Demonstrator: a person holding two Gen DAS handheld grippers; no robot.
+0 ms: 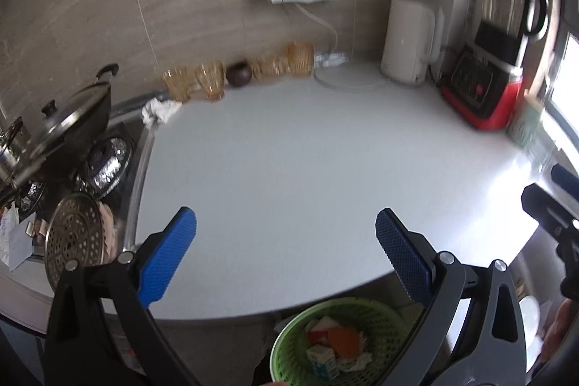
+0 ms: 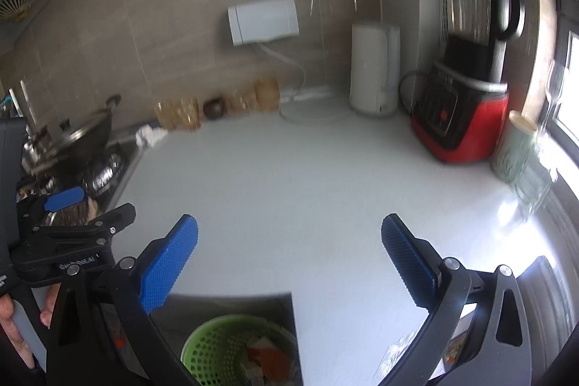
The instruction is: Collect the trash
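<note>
A green plastic basket stands below the counter's front edge and holds cartons and an orange scrap; it also shows in the right wrist view. My left gripper hangs open over the white counter with nothing between its blue pads. My right gripper is open and bare too, above the same counter. Each gripper appears at the edge of the other's view: the right gripper, the left gripper. A crumpled white wad lies by the stove. A flat wrapper lies near the right finger.
A lidded wok sits on the stove at left, with a perforated steamer plate in front. Amber glasses, a white kettle, a red-based blender and a green tin line the back and right.
</note>
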